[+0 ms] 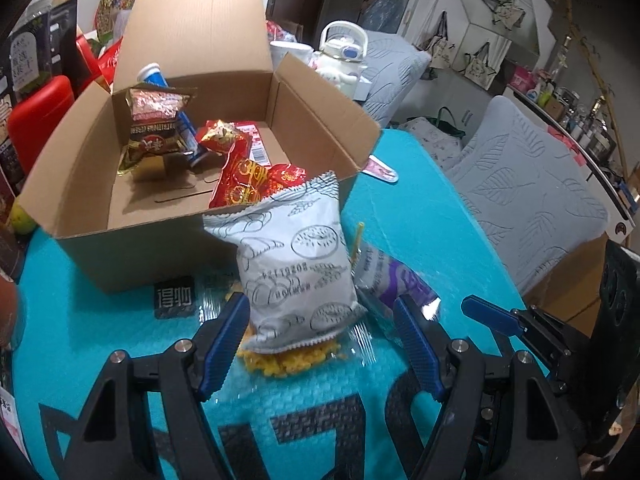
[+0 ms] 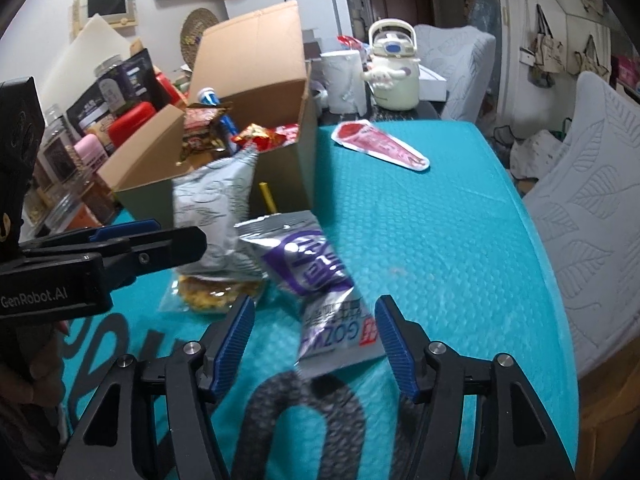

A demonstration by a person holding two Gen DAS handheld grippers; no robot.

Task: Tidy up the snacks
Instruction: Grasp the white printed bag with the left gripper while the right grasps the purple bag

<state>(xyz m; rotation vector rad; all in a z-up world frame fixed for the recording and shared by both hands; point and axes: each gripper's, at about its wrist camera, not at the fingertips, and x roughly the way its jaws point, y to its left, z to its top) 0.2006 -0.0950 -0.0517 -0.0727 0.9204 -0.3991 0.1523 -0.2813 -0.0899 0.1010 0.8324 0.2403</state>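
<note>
An open cardboard box (image 1: 316,120) (image 2: 304,136) on the teal table cover (image 1: 420,216) holds several snack packs and a blue tube (image 1: 150,72). A white snack bag with bread drawings (image 1: 296,264) (image 2: 212,216) leans on the box front, over a clear pack of yellow snack (image 1: 288,360). My left gripper (image 1: 320,320) (image 2: 152,240) is open around that bag, with a gap on the right side. A silver and purple drink pouch (image 2: 316,272) (image 1: 392,284) with a yellow straw lies between the fingers of my open right gripper (image 2: 316,328). One right fingertip (image 1: 488,314) shows in the left wrist view.
A pink wedge-shaped pack (image 2: 380,144) (image 1: 380,170) lies on the cover right of the box. Behind stand a white jug (image 2: 394,76) and a white cup (image 2: 344,80). A red container (image 1: 40,116) and jars crowd the left. Grey padded chairs (image 1: 532,200) line the right edge.
</note>
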